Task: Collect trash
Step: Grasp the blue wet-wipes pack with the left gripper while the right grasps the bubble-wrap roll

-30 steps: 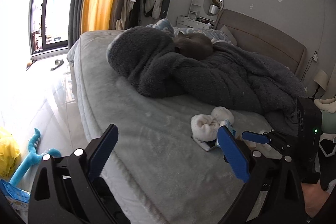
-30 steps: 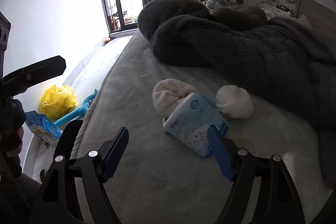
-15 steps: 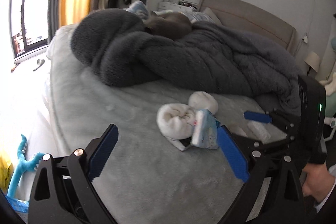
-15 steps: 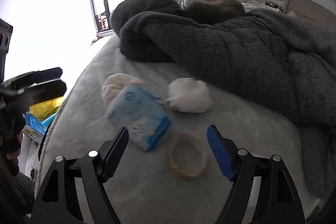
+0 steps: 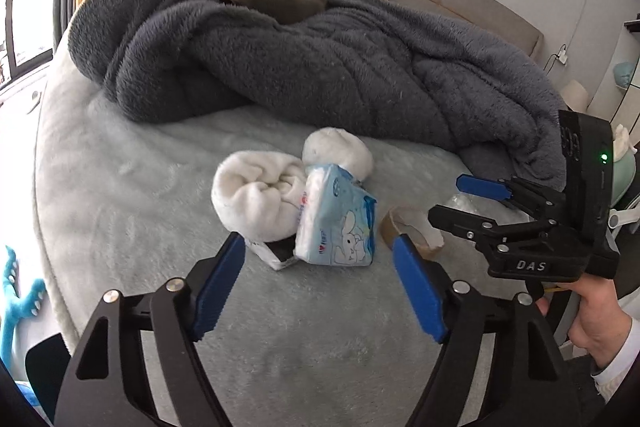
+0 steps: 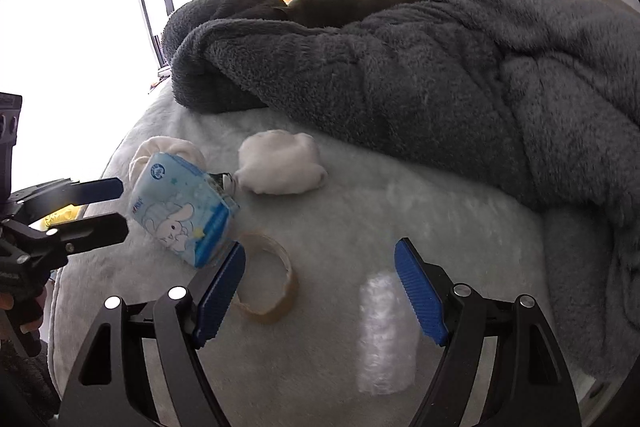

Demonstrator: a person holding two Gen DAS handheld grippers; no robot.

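We have the blue soft tissue pack printed with a white rabbit (image 5: 340,223) propped on edge on the pale grey bed cover (image 5: 120,211), leaning against a rolled white sock (image 5: 256,199), with a small white box (image 5: 272,255) tucked under them. It sits just ahead of the left tongs (image 5: 318,285), a little beyond the blue pads and roughly between their lines. Those jaws have just been closing in, yet they stand apart and nothing is between them.

Over in the right view, the worn brown tape ring (image 6: 266,277) lies at the left pad of the right tongs (image 6: 320,289), and a clear crinkled plastic wrapper (image 6: 386,331) lies between the two pads, nearer the right one. These jaws are wide and empty too.

Our worry: the pack is soft and tilted, so a pinch from the left tongs could snag the sock as well, or push the pack flat. The wrapper looks flimsy and slippery; it may squirt out. The two tools are near each other, and they could bump. A dark grey fleece blanket (image 6: 400,75) lies heaped behind.
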